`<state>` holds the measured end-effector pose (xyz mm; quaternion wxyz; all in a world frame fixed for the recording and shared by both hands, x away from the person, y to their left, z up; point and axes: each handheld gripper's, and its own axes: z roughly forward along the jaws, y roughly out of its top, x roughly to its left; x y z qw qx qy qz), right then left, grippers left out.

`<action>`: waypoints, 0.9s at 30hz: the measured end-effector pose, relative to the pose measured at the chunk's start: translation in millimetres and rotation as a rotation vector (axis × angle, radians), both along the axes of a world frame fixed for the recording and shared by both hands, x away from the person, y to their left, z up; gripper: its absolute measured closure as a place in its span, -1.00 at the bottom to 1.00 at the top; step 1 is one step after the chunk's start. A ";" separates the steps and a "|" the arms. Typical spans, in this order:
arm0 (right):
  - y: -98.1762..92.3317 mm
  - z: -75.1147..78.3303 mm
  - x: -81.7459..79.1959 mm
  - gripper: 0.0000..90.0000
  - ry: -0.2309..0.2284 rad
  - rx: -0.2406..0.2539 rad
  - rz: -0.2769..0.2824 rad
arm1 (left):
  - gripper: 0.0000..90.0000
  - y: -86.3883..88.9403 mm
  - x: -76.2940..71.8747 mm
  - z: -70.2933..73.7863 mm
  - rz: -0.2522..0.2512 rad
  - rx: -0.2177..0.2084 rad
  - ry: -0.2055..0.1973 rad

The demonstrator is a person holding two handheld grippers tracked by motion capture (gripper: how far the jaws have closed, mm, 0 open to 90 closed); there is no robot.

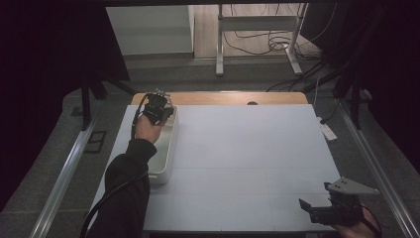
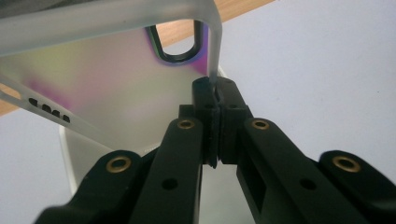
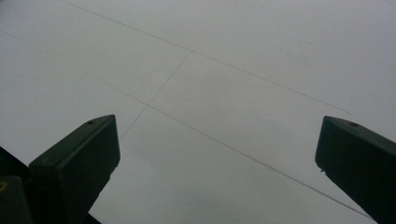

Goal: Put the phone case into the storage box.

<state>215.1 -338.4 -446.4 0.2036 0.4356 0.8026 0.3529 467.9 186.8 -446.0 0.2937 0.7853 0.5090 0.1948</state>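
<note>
From above, the pale bench (image 1: 237, 163) is bare across its middle and right; a white bin (image 1: 166, 153) runs lengthwise along its left edge. My left hand-held gripper (image 1: 159, 101) hangs over the bin's far end. Its own view shows it clenched on the rim of a frosted, iridescent phone case (image 2: 107, 79), camera cutout facing away. My right hand-held gripper (image 3: 217, 158) is released, over bare surface.

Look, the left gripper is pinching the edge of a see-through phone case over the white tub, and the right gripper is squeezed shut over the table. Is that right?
Not quite. The right gripper is open, not squeezed shut: the right gripper view shows its two jaws far apart over the bare table. The rest holds: the left gripper is pinching the edge of the see-through phone case over the white tub.
</note>
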 end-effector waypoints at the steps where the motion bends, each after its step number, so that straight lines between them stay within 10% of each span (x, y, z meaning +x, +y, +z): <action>1: 0.0 0.0 0.0 -1.00 0.000 0.000 0.001 | 0.97 -0.5 0.6 -1.0 0.003 0.001 0.003; 27: 1.2 -0.3 -0.2 -0.99 -0.001 -0.006 0.009 | 0.83 -1.0 12.9 -11.3 0.025 -0.034 0.010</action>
